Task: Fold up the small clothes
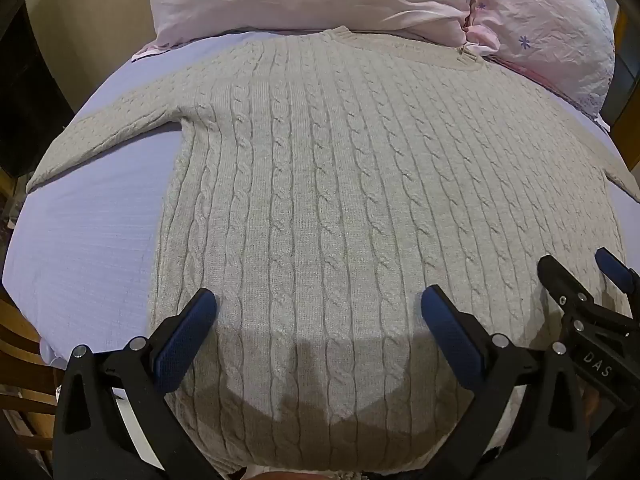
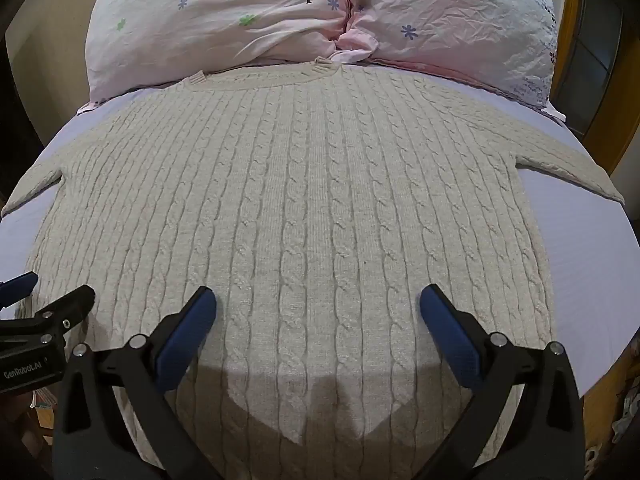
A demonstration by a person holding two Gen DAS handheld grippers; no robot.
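A cream cable-knit sweater point(image 1: 340, 184) lies flat on a lilac bedsheet point(image 1: 92, 232), neck toward the pillows, both sleeves spread out sideways. It also fills the right wrist view point(image 2: 304, 200). My left gripper point(image 1: 318, 304) is open and empty, hovering above the sweater's lower left part. My right gripper point(image 2: 318, 304) is open and empty above the lower right part. The right gripper shows at the right edge of the left wrist view point(image 1: 576, 276), and the left gripper shows at the left edge of the right wrist view point(image 2: 44, 288).
Two pink flowered pillows point(image 2: 224, 20) point(image 2: 460, 28) lie at the head of the bed, touching the sweater's collar. Wooden furniture point(image 1: 20, 360) stands at the bed's left edge. A wooden frame point(image 2: 592, 92) stands at the right.
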